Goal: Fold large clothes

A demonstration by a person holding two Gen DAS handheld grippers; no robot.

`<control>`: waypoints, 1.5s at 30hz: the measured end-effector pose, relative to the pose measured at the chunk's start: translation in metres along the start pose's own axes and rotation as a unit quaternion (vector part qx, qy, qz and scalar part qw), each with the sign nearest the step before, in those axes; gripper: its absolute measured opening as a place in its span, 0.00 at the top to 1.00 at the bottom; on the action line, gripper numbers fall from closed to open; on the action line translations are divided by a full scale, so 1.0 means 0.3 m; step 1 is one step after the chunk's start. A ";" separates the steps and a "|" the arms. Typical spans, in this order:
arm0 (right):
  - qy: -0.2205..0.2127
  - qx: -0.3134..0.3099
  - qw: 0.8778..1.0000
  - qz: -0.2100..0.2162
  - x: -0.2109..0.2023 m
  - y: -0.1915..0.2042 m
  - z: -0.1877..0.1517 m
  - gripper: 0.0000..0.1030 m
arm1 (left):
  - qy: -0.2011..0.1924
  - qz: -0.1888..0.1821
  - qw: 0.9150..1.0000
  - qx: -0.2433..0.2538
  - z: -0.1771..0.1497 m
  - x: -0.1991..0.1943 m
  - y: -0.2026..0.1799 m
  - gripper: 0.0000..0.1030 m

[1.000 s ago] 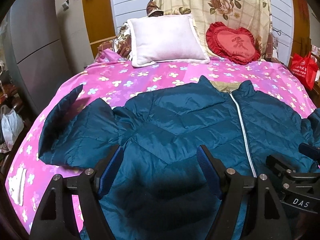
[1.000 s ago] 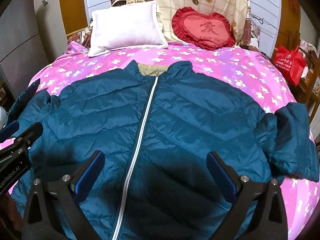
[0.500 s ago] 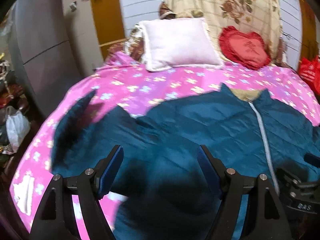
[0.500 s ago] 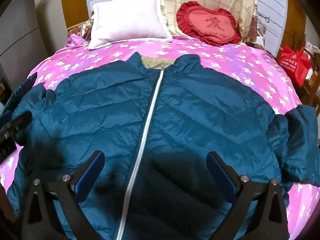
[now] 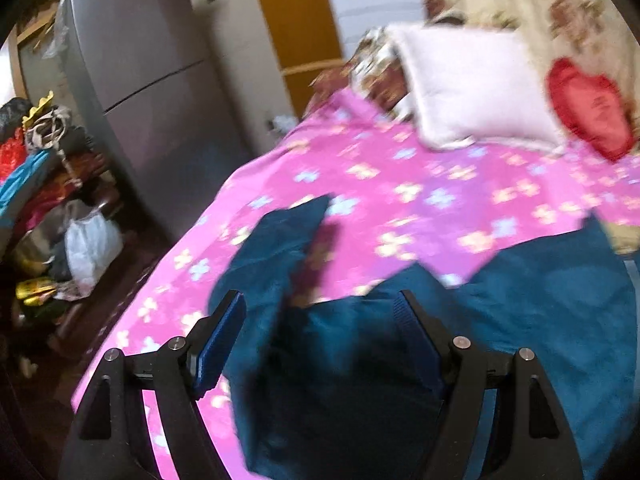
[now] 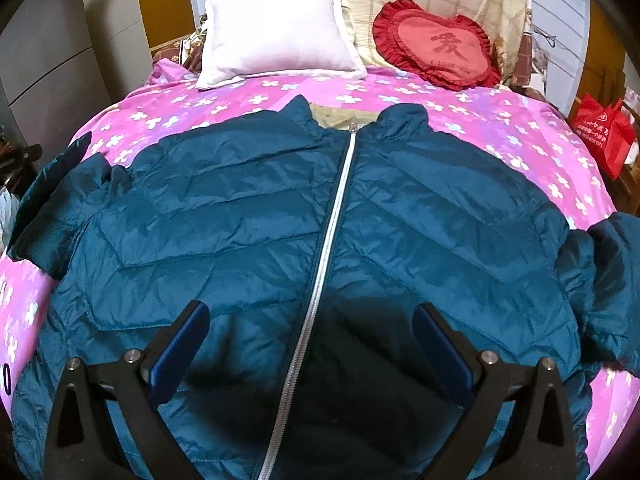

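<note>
A teal quilted jacket (image 6: 248,232) lies flat and zipped on the pink flowered bedspread (image 6: 480,112), collar toward the pillows, white zip (image 6: 328,240) down its middle. My right gripper (image 6: 312,340) hovers open over the lower front, straddling the zip. In the blurred left wrist view, the jacket's left sleeve (image 5: 276,248) sticks out onto the bedspread (image 5: 400,184). My left gripper (image 5: 320,328) stands open above the sleeve and shoulder area with nothing between its blue pads. The right sleeve (image 6: 612,276) is bunched at the bed's right edge.
A white pillow (image 6: 276,36) and a red heart cushion (image 6: 440,52) lean at the bed's head. A grey fridge (image 5: 144,92) and heaped clothes and bags (image 5: 44,184) stand left of the bed. A red bag (image 6: 604,136) sits to the right.
My left gripper has swung left, from over the jacket's body to over its left sleeve and the bed's left edge. The right gripper has barely moved. The jacket lies as before.
</note>
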State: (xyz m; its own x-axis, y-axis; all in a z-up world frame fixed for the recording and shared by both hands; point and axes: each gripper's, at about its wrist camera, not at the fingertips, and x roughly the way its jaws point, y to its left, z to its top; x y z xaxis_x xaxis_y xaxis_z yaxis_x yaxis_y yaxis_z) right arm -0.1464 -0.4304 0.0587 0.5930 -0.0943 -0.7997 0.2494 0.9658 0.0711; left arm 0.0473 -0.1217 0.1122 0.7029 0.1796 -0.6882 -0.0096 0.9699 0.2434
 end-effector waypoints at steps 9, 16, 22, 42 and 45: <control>0.016 -0.015 1.000 0.015 0.046 0.038 -0.020 0.00 | 0.077 0.046 0.996 -0.018 0.011 0.275 0.076 0.62; 0.021 -0.021 0.999 0.021 0.070 0.060 -0.025 0.00 | 0.088 0.020 0.994 -0.069 0.000 0.349 0.145 1.00; 0.026 -0.023 0.999 0.018 0.082 0.065 -0.036 0.00 | 0.066 -0.029 0.992 -0.102 -0.011 0.286 0.199 1.00; 0.008 0.001 1.000 -0.007 -0.013 -0.036 -0.038 0.00 | -0.038 -0.230 0.971 -0.057 -0.035 -0.270 0.022 1.00; 0.014 0.010 1.000 -0.020 -0.017 -0.080 -0.045 0.00 | -0.041 -0.261 0.964 -0.030 -0.070 -0.352 -0.071 1.00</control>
State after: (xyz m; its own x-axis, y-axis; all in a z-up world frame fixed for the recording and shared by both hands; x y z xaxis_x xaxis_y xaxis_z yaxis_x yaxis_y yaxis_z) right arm -0.1659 -0.4499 0.0530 0.5610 -0.1262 -0.8182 0.2885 0.9562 0.0503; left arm -0.0416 -0.1578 0.1654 0.6763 -0.3471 -0.6497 0.3221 0.9326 -0.1629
